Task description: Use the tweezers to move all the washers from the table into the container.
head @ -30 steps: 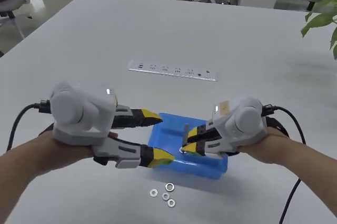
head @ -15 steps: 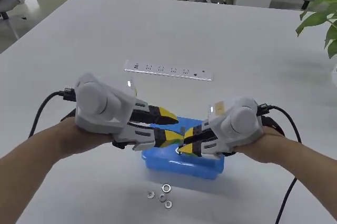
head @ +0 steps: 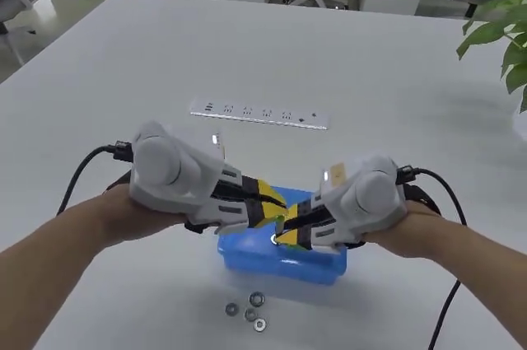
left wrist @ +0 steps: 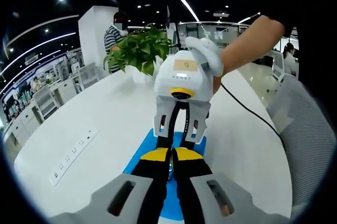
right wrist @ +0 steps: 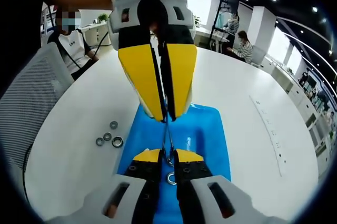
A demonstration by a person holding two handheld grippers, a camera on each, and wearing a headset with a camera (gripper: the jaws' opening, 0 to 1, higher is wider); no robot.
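Observation:
A blue container (head: 284, 263) (right wrist: 205, 129) lies on the white table, with several washers (head: 249, 314) (right wrist: 108, 138) loose on the table beside it. Thin metal tweezers (right wrist: 167, 134) run between both grippers above the container. My right gripper (head: 284, 231) (right wrist: 168, 156) is shut on one end of them. My left gripper (head: 276, 202) (left wrist: 172, 155) faces it nose to nose, its yellow jaws pressed together on the other end (right wrist: 166, 116). A small ring (right wrist: 171, 178) shows below the right jaws, over the container floor.
A white power strip (head: 259, 114) lies farther back on the table. A potted plant (head: 498, 37) (left wrist: 139, 50) stands at the far right edge. Cables trail from both grippers. Office chairs stand beyond the table, and a person (right wrist: 71, 45) sits nearby.
My left gripper has moved right to meet the right gripper over the container, and its jaws went from open to closed. The right gripper has stayed in place.

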